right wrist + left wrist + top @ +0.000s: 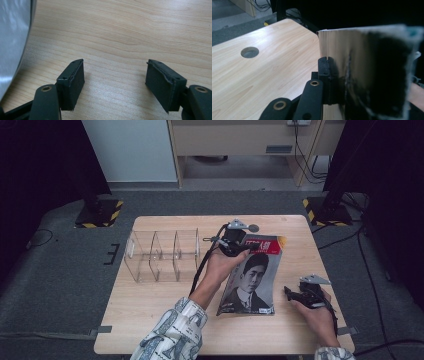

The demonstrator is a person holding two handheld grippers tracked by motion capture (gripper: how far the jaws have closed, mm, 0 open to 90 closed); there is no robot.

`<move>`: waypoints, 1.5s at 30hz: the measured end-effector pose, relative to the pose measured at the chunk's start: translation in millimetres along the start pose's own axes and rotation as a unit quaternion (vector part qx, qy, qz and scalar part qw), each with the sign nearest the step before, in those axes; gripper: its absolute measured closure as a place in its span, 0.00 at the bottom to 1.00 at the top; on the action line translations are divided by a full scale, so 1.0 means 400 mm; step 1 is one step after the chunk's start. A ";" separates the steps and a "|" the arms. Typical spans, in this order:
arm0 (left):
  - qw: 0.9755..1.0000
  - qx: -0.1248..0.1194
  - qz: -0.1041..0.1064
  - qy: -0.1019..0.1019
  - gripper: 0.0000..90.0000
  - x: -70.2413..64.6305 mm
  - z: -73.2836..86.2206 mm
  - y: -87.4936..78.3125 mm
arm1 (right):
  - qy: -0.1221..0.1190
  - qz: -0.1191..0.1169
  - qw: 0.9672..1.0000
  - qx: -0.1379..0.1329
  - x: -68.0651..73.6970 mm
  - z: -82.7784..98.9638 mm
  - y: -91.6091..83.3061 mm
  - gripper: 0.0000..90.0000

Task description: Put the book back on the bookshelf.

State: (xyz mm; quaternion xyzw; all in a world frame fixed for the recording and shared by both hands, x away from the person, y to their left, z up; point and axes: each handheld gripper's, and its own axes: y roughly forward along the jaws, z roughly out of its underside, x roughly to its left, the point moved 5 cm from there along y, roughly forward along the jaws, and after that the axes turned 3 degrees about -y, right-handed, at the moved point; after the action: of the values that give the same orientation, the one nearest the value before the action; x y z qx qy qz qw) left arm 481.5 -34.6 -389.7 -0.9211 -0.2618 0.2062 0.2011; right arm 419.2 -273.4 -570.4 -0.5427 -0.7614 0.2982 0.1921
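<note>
High view: left forearm, in a patterned sleeve, reaches from the bottom edge diagonally up toward the bench (150, 305) centre, its hand wrapped round the left gripper (239, 246), which points toward the right. Its fingers are clamped on the far, red-titled edge of a magazine (252, 280). The magazine sits right of centre, its long axis running from the near edge away from the person, leaning slightly right at the far end; the portrait cover faces up and the far end looks raised off the bench. A clear acrylic organizer (162, 255) stands just left of the left gripper. The right hand lies low near the bench's right edge, the right gripper (290, 292) aimed left toward the magazine's near corner, a little apart from it.

Left gripper view: fingers (325, 75) are pinched on the magazine's edge, pages standing upright.

Right gripper view: fingers (72, 80) stand apart over bare wood, nothing between them; the glossy magazine (12, 45) lies at left.
</note>
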 end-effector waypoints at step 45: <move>0.998 -0.064 -0.019 0.000 0.96 0.012 -0.075 -0.161 | -0.006 -0.006 1.000 0.000 0.006 -0.002 0.002 0.35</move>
State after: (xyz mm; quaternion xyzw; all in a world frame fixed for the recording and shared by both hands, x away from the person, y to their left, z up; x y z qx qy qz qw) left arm 474.1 10.6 -335.3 -0.9270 -0.2919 0.1854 0.1453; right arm 419.3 -270.8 -570.5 -0.5366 -0.7656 0.3000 0.1896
